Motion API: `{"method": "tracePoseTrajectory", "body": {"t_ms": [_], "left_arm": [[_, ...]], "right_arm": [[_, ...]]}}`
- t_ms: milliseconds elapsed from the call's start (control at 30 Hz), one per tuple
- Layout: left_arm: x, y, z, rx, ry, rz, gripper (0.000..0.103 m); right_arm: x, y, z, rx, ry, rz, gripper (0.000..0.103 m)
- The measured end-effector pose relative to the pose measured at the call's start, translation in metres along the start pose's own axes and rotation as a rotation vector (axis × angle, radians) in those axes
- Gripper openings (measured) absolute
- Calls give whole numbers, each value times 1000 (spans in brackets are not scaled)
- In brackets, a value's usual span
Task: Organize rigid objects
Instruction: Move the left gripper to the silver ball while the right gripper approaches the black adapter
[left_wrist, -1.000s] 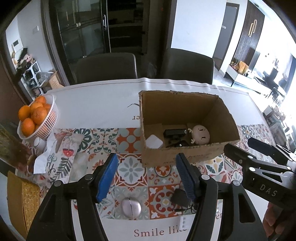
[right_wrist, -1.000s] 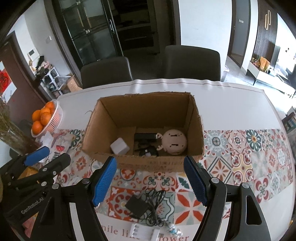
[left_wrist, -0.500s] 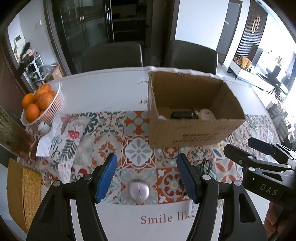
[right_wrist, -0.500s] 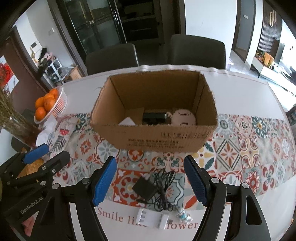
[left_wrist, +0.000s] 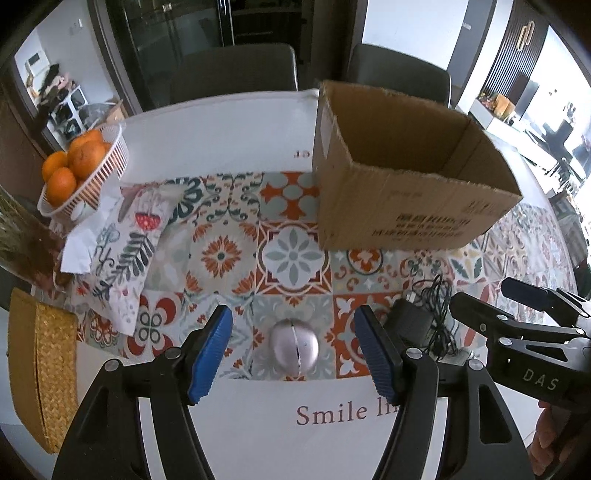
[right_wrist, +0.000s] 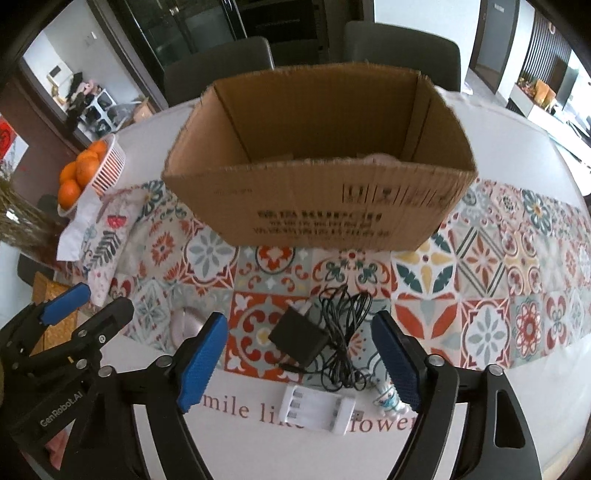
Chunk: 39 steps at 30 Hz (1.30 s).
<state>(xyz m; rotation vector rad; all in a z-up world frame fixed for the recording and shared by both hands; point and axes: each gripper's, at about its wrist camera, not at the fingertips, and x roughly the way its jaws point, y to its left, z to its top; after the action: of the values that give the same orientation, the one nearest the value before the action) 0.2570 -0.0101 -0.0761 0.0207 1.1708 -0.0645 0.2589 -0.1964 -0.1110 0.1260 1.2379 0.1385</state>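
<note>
Left gripper (left_wrist: 293, 347) at bottom centre, blue pads apart, nothing gripped. Silver mouse (left_wrist: 293, 349) on the tablecloth (left_wrist: 221, 254) sits between the pads, not touched. Black adapter (left_wrist: 410, 319) with cable just right of it. Box (left_wrist: 406, 206) upper right. Orange basket (left_wrist: 83, 173) far left. Right gripper (left_wrist: 517, 321) at right edge.

Left claw (left_wrist: 293, 349) open, angled steeply down, right claw (right_wrist: 301, 356) opening, empty

Two dark chairs (left_wrist: 236, 70) stand behind the surface (left_wrist: 236, 122), before dark glass-fronted cabinets (right_wrist: 184, 33); daylight enters at right.
</note>
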Motion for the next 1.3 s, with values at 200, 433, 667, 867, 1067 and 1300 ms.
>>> {"method": "tracePoseTrajectory", "body": {"t_ms": [200,433,667,867,1067,1300], "left_arm": [[20,1,-6,5,52,10,67],[43,2,-12,6,113,12,67],[67,3,-21,-1,188,-4,68],[84,3,-27,9,222,4,69],[98,4,-33,12,251,16,69],[112,4,-41,4,275,16,69]], "right_arm": [[20,-1,-6,8,58,-19,84],[45,-6,-13,26,132,-10,84],[65,-9,-16,38,180,-15,86],[83,-9,-20,21,214,-27,88],[99,-6,-19,-2,244,-44,89],[113,0,-19,-28,273,-62,89]]}}
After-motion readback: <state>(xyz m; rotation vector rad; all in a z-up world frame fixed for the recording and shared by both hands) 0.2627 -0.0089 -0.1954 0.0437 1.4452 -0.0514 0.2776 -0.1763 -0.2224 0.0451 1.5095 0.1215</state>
